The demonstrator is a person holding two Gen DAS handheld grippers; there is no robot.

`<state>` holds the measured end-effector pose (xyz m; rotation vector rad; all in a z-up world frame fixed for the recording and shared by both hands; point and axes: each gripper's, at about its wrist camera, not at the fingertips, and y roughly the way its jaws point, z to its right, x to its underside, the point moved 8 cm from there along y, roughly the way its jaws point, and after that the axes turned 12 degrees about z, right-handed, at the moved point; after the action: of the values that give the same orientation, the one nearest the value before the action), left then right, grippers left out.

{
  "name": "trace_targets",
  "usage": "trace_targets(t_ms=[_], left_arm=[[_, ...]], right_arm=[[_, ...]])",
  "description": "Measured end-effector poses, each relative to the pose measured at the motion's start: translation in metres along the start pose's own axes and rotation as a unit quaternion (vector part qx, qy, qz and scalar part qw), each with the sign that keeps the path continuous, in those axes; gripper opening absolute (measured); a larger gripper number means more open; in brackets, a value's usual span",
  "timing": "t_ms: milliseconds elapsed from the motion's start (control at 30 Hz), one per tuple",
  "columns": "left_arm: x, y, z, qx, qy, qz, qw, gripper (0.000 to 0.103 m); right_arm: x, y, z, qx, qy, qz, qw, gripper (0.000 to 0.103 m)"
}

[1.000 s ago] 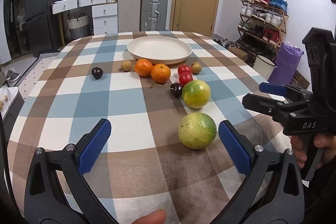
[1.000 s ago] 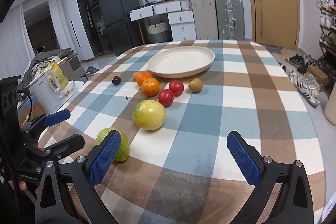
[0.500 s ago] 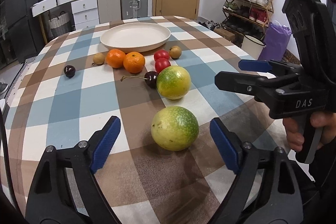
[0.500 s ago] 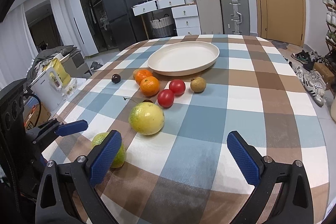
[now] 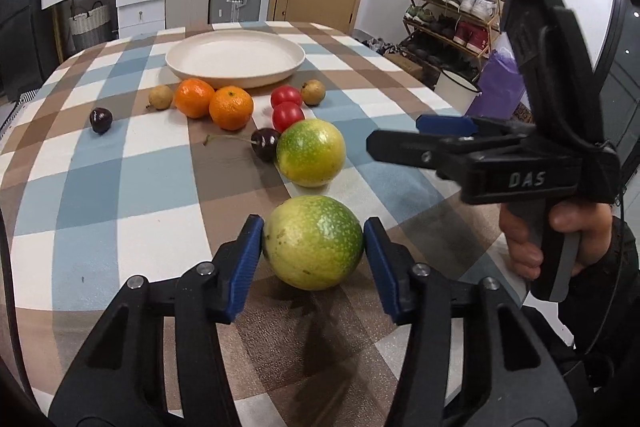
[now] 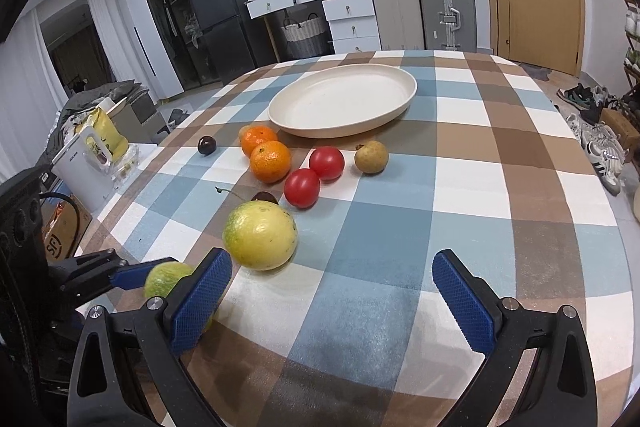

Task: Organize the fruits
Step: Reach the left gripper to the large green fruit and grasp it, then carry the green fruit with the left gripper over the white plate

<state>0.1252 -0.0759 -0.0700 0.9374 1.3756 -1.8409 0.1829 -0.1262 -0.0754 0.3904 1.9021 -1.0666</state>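
A yellow-green round fruit (image 5: 314, 243) rests on the checked tablecloth at the near edge. My left gripper (image 5: 312, 241) is closing on it, and both blue pads touch its sides. In the right wrist view that fruit (image 6: 166, 277) shows partly behind my own left finger. A second yellow-green fruit (image 5: 310, 153) lies just beyond, beside a stemmed cherry (image 5: 265, 143). My right gripper (image 6: 332, 267) stands open over bare cloth, with the second fruit (image 6: 260, 235) ahead of its left finger. It also appears from the side as the right gripper (image 5: 394, 135), held by a hand.
A cream plate (image 5: 240, 81) sits at the table's far middle. Before it lie two oranges (image 5: 231, 107), two tomatoes (image 5: 288, 115), two small brown fruits (image 5: 313, 91) and a lone cherry (image 5: 100, 119). A shoe rack (image 5: 452, 11) stands right of the table.
My left jaws came in from wide open until they touch the near green fruit. Both grippers slid forward over the table, so the fruits look nearer.
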Motion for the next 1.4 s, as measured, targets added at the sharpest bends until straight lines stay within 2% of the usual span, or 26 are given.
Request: trace_targets(t_ms=[300,433,533,633,800,1033,1400], left_arm=[[-0.021,-0.017,-0.023,-0.022,-0.018,0.029,0.9992,0.049],[-0.026,-0.021,-0.036,-0.034,-0.025,0.038,0.9984,0.049],[-0.031,-0.023,-0.043,-0.045,-0.025,0.045,0.9976,0.049],[-0.036,-0.024,-0.049,-0.054,-0.025,0.052,0.9969,0.049],[-0.042,-0.022,-0.06,-0.064,-0.032,0.055,0.9959,0.049],[-0.048,-0.015,-0.07,-0.074,-0.038,0.059,0.9948,0.049],[-0.063,-0.007,-0.08,-0.085,-0.043,0.069,0.9931,0.049]], right_arm=[[0.002,0.023,-0.013,-0.016,-0.007,-0.024,1.0,0.101],[0.004,0.035,-0.022,-0.029,-0.014,-0.038,0.999,0.097],[0.006,0.042,-0.031,-0.039,-0.021,-0.048,0.998,0.089],[0.008,0.05,-0.039,-0.046,-0.027,-0.054,0.997,0.085],[0.01,0.059,-0.046,-0.058,-0.024,-0.063,0.996,0.082],[0.009,0.06,-0.052,-0.077,-0.025,-0.067,0.994,0.056],[0.002,0.05,-0.051,-0.089,-0.024,-0.05,0.995,0.055]])
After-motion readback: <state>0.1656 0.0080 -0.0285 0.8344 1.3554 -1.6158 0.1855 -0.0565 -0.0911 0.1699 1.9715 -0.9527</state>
